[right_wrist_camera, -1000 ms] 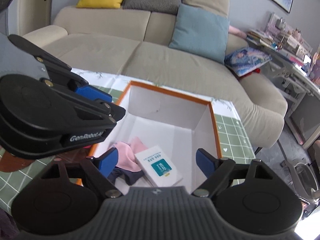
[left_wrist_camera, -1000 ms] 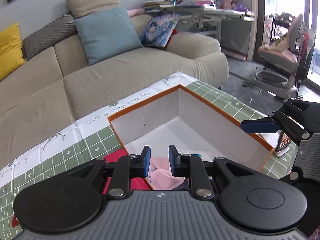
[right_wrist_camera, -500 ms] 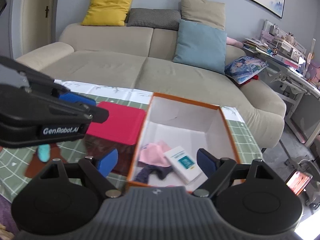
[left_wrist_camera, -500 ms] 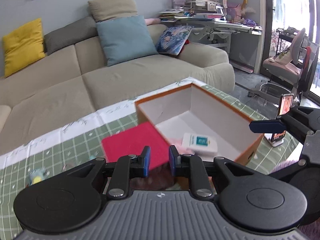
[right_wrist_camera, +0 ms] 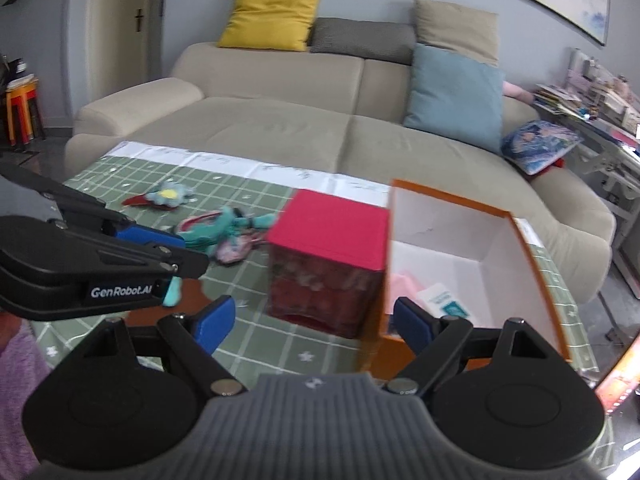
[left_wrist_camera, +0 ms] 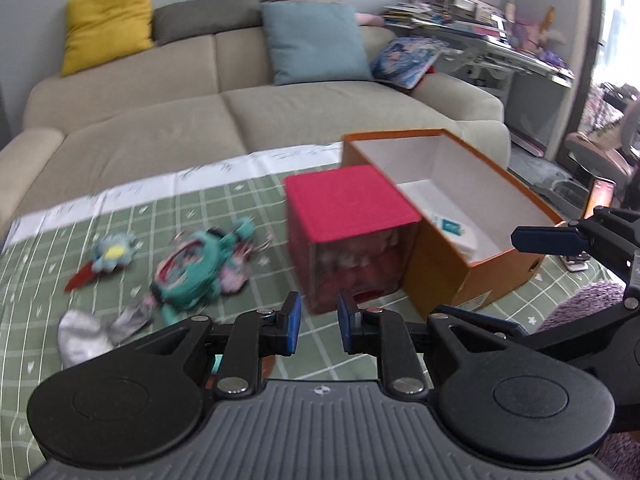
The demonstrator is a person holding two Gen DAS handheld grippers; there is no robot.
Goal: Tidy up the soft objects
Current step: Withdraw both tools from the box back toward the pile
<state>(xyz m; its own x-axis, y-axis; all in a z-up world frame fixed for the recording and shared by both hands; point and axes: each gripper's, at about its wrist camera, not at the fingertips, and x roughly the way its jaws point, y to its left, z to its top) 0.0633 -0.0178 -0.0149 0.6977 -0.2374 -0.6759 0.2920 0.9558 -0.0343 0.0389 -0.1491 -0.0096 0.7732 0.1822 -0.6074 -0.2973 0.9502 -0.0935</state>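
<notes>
Soft toys: teal plush [left_wrist_camera: 196, 268] and small blue-and-yellow plush [left_wrist_camera: 110, 254] lie loose on the green checked tablecloth [left_wrist_camera: 60, 280], left of the red-lidded cube box [left_wrist_camera: 348, 204]. Pale crumpled cloth [left_wrist_camera: 86, 336] lies nearer, also loose.

Orange box [left_wrist_camera: 452, 264]: open, touching the cube's right side. Contents: pink cloth [right_wrist_camera: 404, 286] and a white packet [right_wrist_camera: 442, 300].

Progress: judged partly done; some soft pieces boxed, at least three left on the table.

Left gripper [left_wrist_camera: 316, 322]: nearly closed, a narrow gap between the pads, nothing held.

Right gripper [right_wrist_camera: 308, 318]: spread wide, nothing held.

Obscured: both views motion-blurred; cube's contents behind its clear front possibly plush, not certain. Box's near floor is hidden by its wall. Purple fabric [left_wrist_camera: 584, 304] cut off at the frame edge.
</notes>
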